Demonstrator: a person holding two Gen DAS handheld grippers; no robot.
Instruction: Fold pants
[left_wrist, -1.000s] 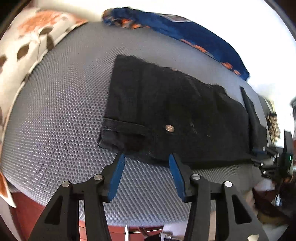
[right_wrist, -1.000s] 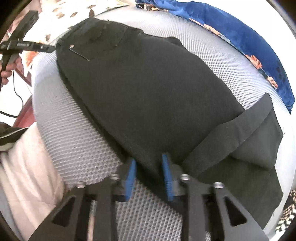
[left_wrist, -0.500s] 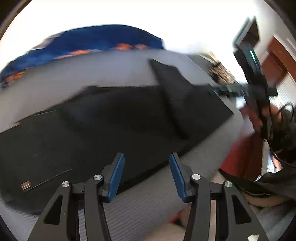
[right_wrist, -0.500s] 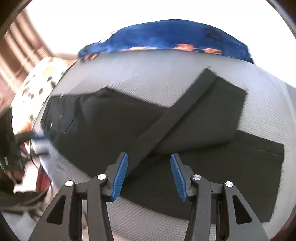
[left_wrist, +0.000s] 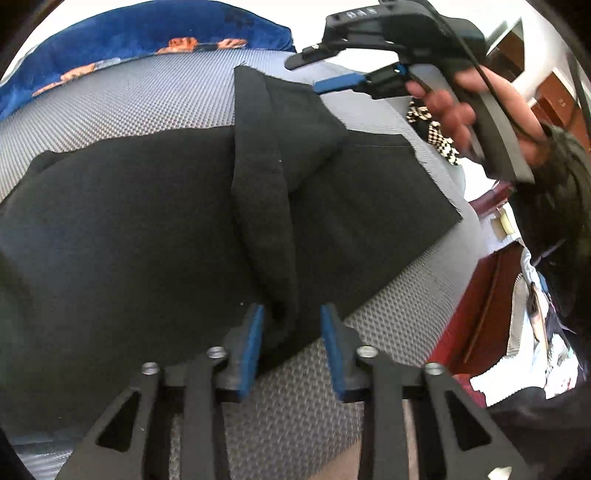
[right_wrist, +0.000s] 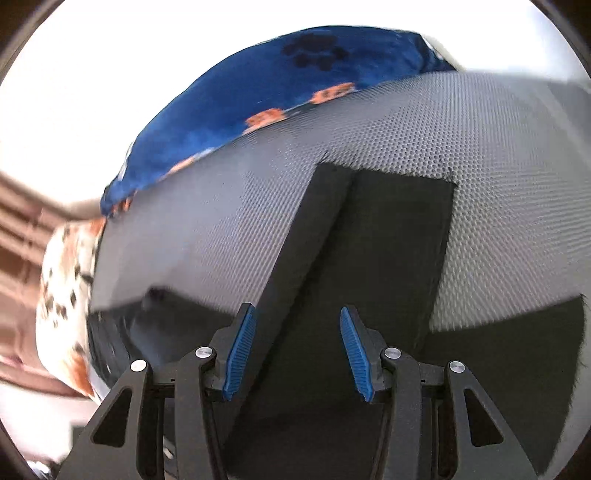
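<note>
We see our left gripper (left_wrist: 291, 347), jaws apart, straddling a fold of the black pants (left_wrist: 147, 229); our right gripper (right_wrist: 297, 350) hovers wide open above them.

Grey mesh surface (left_wrist: 129, 99); black pants (left_wrist: 129, 229), blue blanket (left_wrist: 122, 40) on it.

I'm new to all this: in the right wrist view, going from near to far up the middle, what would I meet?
Right tool → black pants → grey mesh mattress surface → blue blanket with orange paw prints.
</note>
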